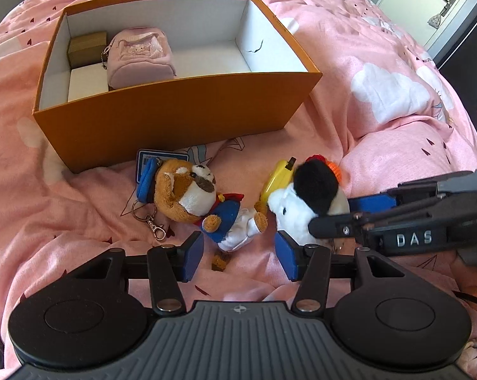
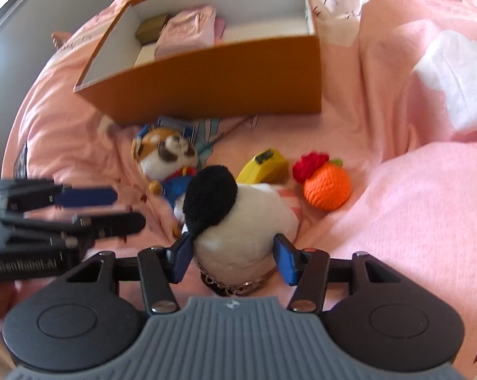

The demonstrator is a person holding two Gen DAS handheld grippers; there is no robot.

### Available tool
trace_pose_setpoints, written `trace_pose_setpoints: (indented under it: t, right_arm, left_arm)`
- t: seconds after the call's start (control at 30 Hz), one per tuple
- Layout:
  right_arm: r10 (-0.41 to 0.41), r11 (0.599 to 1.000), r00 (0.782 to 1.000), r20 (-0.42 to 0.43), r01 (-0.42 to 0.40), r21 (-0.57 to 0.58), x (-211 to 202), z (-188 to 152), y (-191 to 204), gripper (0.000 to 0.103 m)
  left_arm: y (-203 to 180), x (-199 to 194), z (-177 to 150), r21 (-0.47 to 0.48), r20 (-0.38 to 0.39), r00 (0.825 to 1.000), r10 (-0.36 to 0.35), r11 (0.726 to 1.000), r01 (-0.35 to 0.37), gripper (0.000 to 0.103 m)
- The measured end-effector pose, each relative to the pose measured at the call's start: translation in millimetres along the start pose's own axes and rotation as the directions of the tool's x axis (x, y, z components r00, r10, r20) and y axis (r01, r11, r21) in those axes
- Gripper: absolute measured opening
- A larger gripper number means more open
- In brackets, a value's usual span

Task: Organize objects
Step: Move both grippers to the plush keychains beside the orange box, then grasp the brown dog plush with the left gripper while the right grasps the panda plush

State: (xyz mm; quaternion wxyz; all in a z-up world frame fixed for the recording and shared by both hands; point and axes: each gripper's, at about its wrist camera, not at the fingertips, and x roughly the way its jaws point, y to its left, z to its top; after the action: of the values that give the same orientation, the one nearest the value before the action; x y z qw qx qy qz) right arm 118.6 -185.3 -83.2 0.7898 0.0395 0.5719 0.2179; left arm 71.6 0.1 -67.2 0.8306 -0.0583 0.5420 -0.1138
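An orange box [image 1: 175,110] with white inside stands on the pink bed; it also shows in the right wrist view [image 2: 225,76]. It holds a pink pouch [image 1: 140,57], an olive box [image 1: 87,47] and a white box [image 1: 88,82]. In front lie a brown bear plush [image 1: 191,196], a yellow toy [image 2: 263,166] and an orange crochet fruit [image 2: 325,186]. My right gripper [image 2: 233,256] is shut on a white plush with a black ear [image 2: 238,221]. My left gripper [image 1: 240,253] is open and empty, near the bear's legs.
A blue card [image 1: 161,158] lies under the bear's head. A keyring with clasp [image 1: 149,218] hangs off the bear. The pink duvet [image 1: 381,79] is rumpled, with a raised fold at the right. A door [image 1: 444,6] is at far right.
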Motion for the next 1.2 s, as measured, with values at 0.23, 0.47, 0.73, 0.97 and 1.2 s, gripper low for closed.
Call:
trace_pose_setpoints:
  t: [0.23,0.47,0.73,0.97,1.2]
  right_arm:
    - [-0.003,1.000,0.994,0.107,0.001,0.022,0.6,38.7,-4.8,0.050]
    - [-0.012,0.998,0.990,0.141,0.004,0.056,18.8,65.7,-9.4,0.048]
    - [-0.013,1.000,0.985,0.173,0.013,0.006,16.1,71.1,-8.0,0.049]
    - [-0.035,0.998,0.972,0.234,0.046,-0.043,-11.4,57.2,-12.3,0.056]
    - [-0.023,0.995,0.983,0.183,0.041,-0.092,-2.9,44.5,-14.6,0.056]
  left_arm:
    - [-0.4,5.8,11.7,0.007,0.028,0.999,-0.021,1.000,0.020,0.058]
    - [-1.4,24.8,29.5,-0.014,0.018,0.998,-0.061,0.998,0.061,0.056]
    - [-5.5,48.0,48.9,-0.035,0.013,0.998,-0.064,0.997,0.065,0.048]
    - [2.0,53.6,55.9,-0.069,0.023,1.000,-0.003,0.998,0.005,0.043]
    - [5.4,38.0,52.6,-0.059,0.040,0.998,0.051,0.997,-0.048,0.043]
